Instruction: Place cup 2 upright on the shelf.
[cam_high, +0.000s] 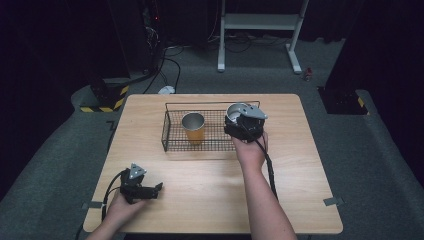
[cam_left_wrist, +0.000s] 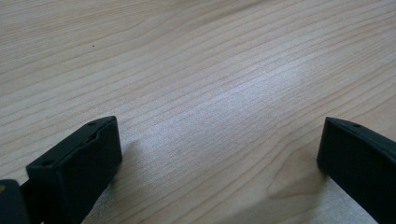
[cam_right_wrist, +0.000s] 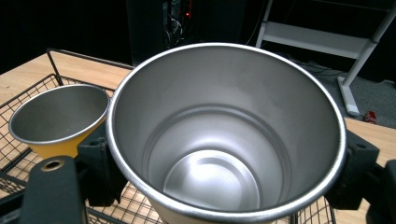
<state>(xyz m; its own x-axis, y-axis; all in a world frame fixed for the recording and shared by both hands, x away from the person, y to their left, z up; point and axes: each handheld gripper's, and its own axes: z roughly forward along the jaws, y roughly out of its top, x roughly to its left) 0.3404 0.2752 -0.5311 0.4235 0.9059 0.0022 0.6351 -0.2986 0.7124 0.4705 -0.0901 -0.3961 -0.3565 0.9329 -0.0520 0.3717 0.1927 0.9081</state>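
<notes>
A dark room with a grey carpet surrounds a pale wooden table (cam_high: 280, 200), and a white metal stand (cam_high: 260, 22) sits on the floor at twelve o'clock beyond it. On the far half of the table stands a black wire basket (cam_high: 172, 142), with an orange cup (cam_high: 193, 127) upright inside it, left of centre. The right gripper (cam_high: 240, 120) hangs over the basket's right end at about one o'clock from the table's middle, its jaws pinching a steel cup (cam_right_wrist: 224, 140) by the sides — open mouth up, just beside the orange cup (cam_right_wrist: 56, 121). The left gripper (cam_high: 150, 190) rests low on the table at seven o'clock, jaws spread wide over bare wood — nothing between them.
</notes>
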